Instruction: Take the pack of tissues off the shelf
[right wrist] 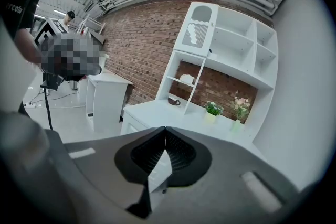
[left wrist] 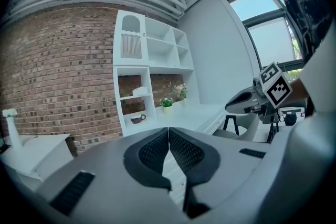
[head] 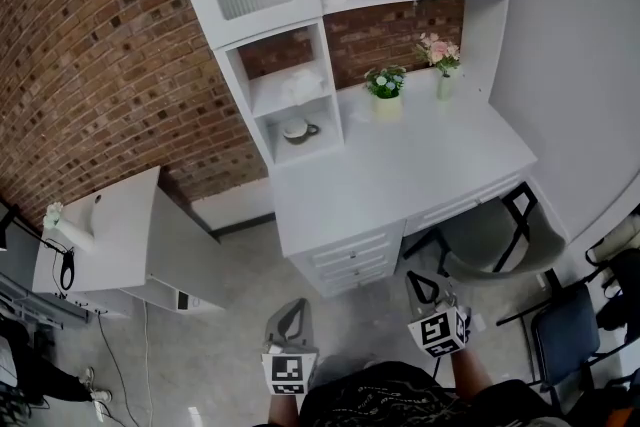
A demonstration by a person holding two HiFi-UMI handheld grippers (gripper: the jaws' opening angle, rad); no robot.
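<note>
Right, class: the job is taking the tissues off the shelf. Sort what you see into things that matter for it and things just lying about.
For the job: pack of tissues; shelf; left tongs and right tongs, both shut and empty.
Lying about: mug; potted plant; vase of pink flowers; chair.

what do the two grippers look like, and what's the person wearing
Both the left gripper and right gripper are grey shells whose two fingers have black, dimpled inner faces. Each carries a white cube printed with black square markers. The person wears a dark patterned top.
</note>
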